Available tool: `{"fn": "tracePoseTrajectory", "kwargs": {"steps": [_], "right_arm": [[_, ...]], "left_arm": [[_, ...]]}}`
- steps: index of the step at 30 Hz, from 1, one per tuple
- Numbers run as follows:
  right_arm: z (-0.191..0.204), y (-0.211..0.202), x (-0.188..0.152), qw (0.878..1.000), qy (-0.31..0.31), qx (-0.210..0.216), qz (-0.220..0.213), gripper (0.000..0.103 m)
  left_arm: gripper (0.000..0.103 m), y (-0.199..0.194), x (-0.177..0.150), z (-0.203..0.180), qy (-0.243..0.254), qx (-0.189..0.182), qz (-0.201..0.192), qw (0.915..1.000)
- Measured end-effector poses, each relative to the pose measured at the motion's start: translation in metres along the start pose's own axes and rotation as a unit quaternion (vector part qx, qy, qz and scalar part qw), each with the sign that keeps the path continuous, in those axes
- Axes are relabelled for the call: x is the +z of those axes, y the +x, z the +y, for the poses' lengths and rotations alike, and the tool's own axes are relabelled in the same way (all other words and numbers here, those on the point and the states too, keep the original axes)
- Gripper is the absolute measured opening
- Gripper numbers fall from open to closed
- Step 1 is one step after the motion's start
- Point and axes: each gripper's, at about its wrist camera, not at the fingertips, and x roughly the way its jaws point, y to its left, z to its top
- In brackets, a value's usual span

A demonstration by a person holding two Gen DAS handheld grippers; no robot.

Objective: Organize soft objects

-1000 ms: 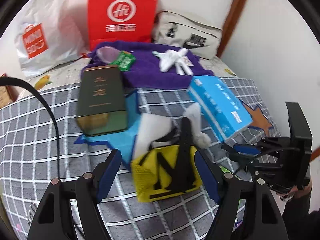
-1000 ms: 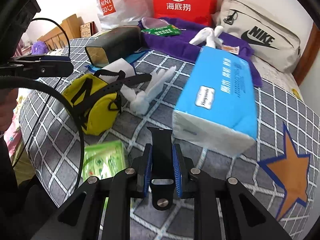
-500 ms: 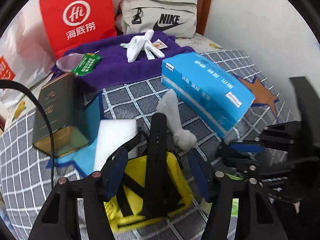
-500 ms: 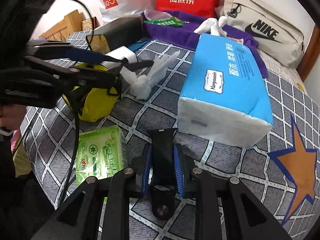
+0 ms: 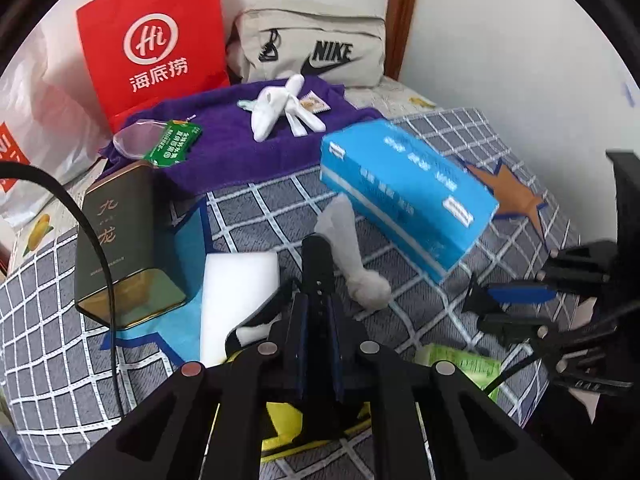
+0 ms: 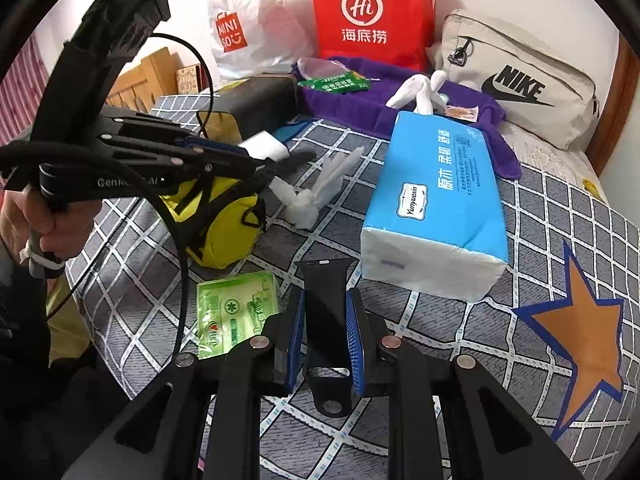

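The left gripper (image 5: 316, 320) has just closed its fingers on a black strap (image 5: 317, 264) above the yellow pouch (image 6: 218, 216) on the bed (image 6: 440, 320). The right gripper (image 6: 325, 332) pinches another black strap (image 6: 325, 312). Both look light, rubbery and floppy, best held mid-length.

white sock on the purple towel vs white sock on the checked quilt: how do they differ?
The white sock on the purple towel sprawls in splayed, limb-like strips; the white sock on the grey checked quilt is one elongated, bunched piece. The towel sock lies at the back, near the beige Nike bag; the quilt sock lies beside the blue tissue pack. Both are white, soft and ungripped.
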Motion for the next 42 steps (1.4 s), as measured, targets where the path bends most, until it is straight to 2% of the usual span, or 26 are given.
{"fn": "tracePoseTrajectory", "kwargs": {"steps": [2, 3, 5, 7, 9, 14, 17, 19, 21, 22, 27, 30, 38, 42], "right_arm": [[0.000, -0.002, -0.001, 1.000, 0.000, -0.003, -0.002, 0.021], [-0.001, -0.003, -0.003, 1.000, 0.002, -0.002, -0.002, 0.021], [-0.004, -0.005, -0.006, 1.000, 0.008, -0.006, -0.002, 0.021], [-0.008, -0.008, -0.009, 1.000, 0.015, -0.008, -0.002, 0.021], [-0.010, -0.009, -0.010, 1.000, 0.018, -0.009, -0.004, 0.021], [-0.010, -0.013, -0.012, 1.000, 0.020, -0.003, -0.012, 0.021], [-0.008, -0.013, -0.012, 1.000, 0.018, 0.001, -0.016, 0.021], [-0.007, -0.014, -0.013, 1.000, 0.020, 0.004, -0.018, 0.021], [-0.008, -0.014, -0.014, 1.000, 0.023, 0.003, -0.020, 0.021], [-0.009, -0.016, -0.015, 0.999, 0.024, 0.003, -0.021, 0.021], [-0.013, -0.025, -0.018, 0.999, 0.032, 0.004, -0.031, 0.021], [-0.017, -0.029, -0.016, 0.999, 0.040, 0.001, -0.036, 0.021], [-0.019, -0.045, -0.005, 0.997, 0.044, 0.008, -0.056, 0.021], [-0.021, -0.049, 0.007, 0.997, 0.044, 0.008, -0.063, 0.021]], "left_arm": [[0.010, 0.007, 0.000, -0.001, -0.001, -0.006, 0.011, 0.9999], [0.013, 0.011, 0.000, -0.003, 0.001, -0.005, 0.019, 0.9998], [0.016, 0.018, 0.000, -0.008, 0.016, 0.007, 0.025, 0.9995], [0.039, 0.021, 0.002, -0.010, 0.019, 0.022, 0.030, 0.9991], [0.048, 0.024, 0.004, -0.010, 0.022, 0.046, 0.033, 0.9981], [0.048, 0.031, 0.009, -0.020, 0.054, 0.061, 0.049, 0.9955], [0.045, 0.036, 0.015, -0.030, 0.082, 0.055, 0.067, 0.9929], [0.021, 0.044, 0.017, -0.036, 0.102, 0.058, 0.079, 0.9900], [0.019, 0.053, 0.015, -0.040, 0.110, 0.061, 0.102, 0.9868], [0.019, 0.053, 0.014, -0.039, 0.109, 0.064, 0.097, 0.9872], [0.019, 0.024, 0.014, -0.029, 0.073, 0.022, 0.063, 0.9951], [0.019, 0.000, 0.016, -0.023, 0.054, 0.009, 0.037, 0.9978], [0.019, -0.039, 0.019, -0.001, 0.010, -0.034, -0.012, 0.9993], [0.019, -0.050, 0.021, 0.013, -0.009, -0.031, -0.027, 0.9991]]}}
